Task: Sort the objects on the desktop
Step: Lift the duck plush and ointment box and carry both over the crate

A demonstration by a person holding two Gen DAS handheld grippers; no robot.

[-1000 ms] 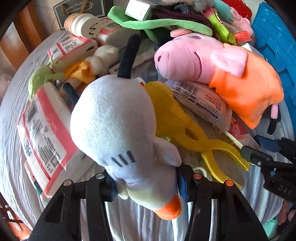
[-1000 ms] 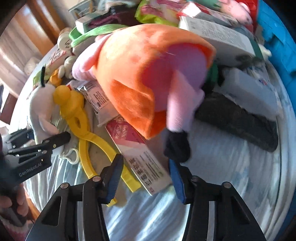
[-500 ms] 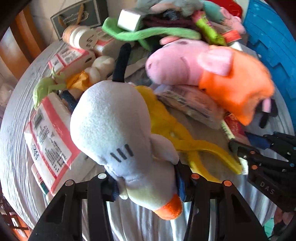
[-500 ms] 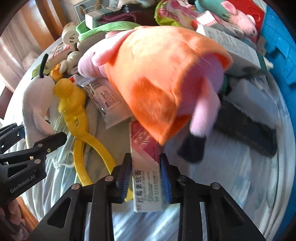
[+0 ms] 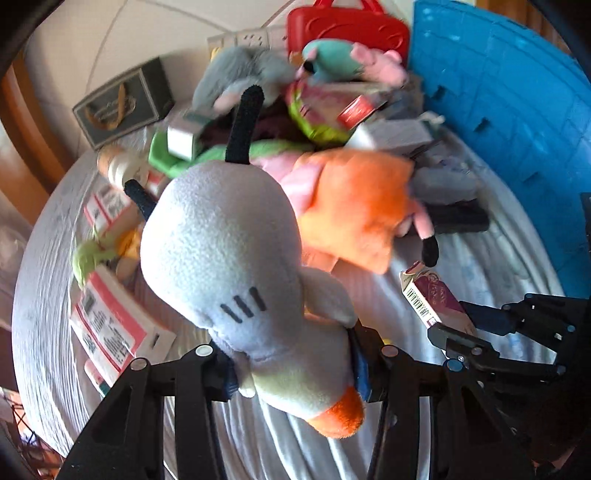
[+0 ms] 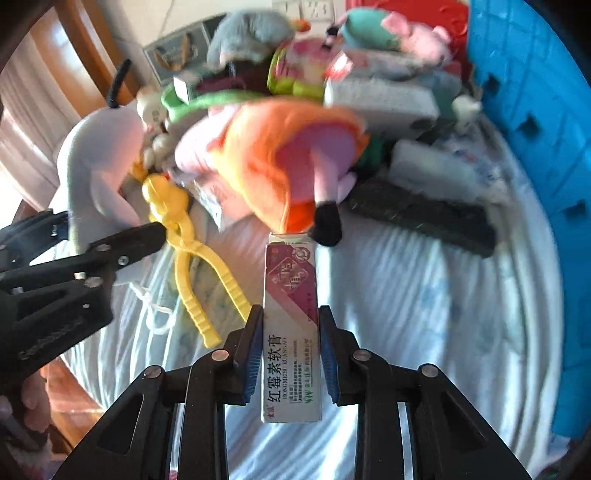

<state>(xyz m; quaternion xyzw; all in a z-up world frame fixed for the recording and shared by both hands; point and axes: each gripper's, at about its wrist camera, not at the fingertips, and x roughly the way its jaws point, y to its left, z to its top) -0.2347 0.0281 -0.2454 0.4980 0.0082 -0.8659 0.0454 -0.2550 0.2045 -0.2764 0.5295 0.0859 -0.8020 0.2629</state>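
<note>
My left gripper is shut on a grey plush toy with black antennae and an orange foot, held up above the striped cloth. The toy also shows in the right wrist view. My right gripper is shut on a long red-and-white ointment box, lifted off the cloth; it also shows in the left wrist view. A pink pig plush in an orange dress lies just beyond the box, in the middle of the pile.
A blue crate stands at the right. A yellow plastic clamp lies on the cloth at the left. Boxes, packets, a black remote-like bar and more plush toys are heaped at the back, with a red case behind.
My right gripper closed on the ointment box and lifted it from under the pig plush. My left gripper raised the grey plush higher, so the view now looks further over the pile.
</note>
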